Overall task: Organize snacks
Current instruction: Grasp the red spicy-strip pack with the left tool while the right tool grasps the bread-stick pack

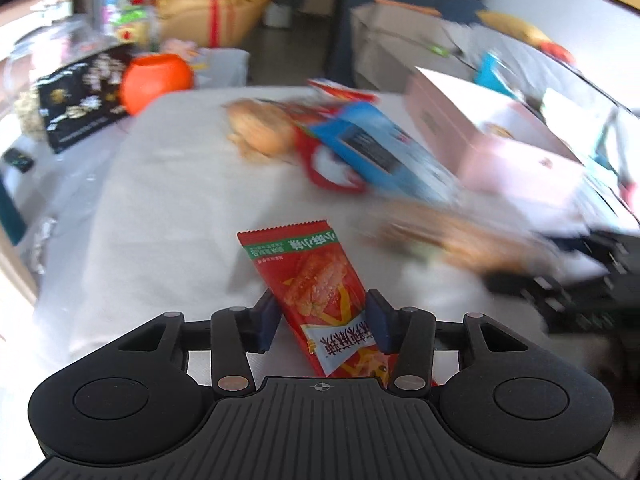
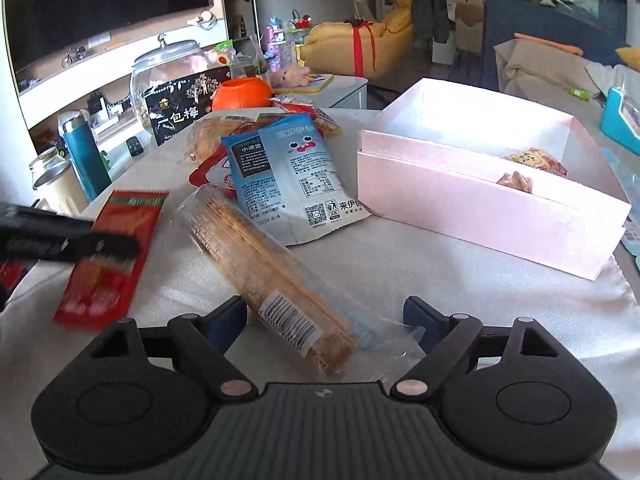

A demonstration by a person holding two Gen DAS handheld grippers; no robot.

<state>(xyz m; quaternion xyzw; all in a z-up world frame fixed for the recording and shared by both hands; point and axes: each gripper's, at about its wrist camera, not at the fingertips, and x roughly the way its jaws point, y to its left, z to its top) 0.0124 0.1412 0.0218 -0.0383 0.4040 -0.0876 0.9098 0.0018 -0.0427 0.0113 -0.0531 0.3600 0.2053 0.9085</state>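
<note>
left tool (image 1: 323,322): narrowed onto the red snack packet (image 1: 320,292), one blue pad on each side of it; packet held tilted, top end clear of the cloth
red snack packet, right view (image 2: 105,256): near left edge of table, the left tool's black fingers (image 2: 72,240) across its middle
right tool (image 2: 325,322): jaws wide, pads not pressing anything; the barcode end of the clear cracker sleeve (image 2: 276,280) lies between them on the cloth
cracker sleeve: long, lying diagonally, far end pointing toward the snack pile at the middle of the table; blurred in left view
table (image 2: 460,288): covered by a white cloth
blue-white pouch (image 2: 296,176): flat on the pile at mid table, printed back up, just beside the pink box
red-white packet (image 2: 208,174): under the blue-white pouch, only its edge showing
bread-like pack (image 2: 208,136): far side of the pile, partly under other packets
pink box (image 2: 472,204): open, toward right edge of table, long side facing the pile
inside box: a yellowish packet (image 2: 536,160) and a small pinkish item (image 2: 516,182) near the right end; can't tell what they are
orange round container (image 2: 240,94): beyond far edge of table, beside a black printed box (image 2: 180,110)
glass jar (image 2: 160,72): behind the black box
teal bottle (image 2: 84,156): off left edge of table, upright
</note>
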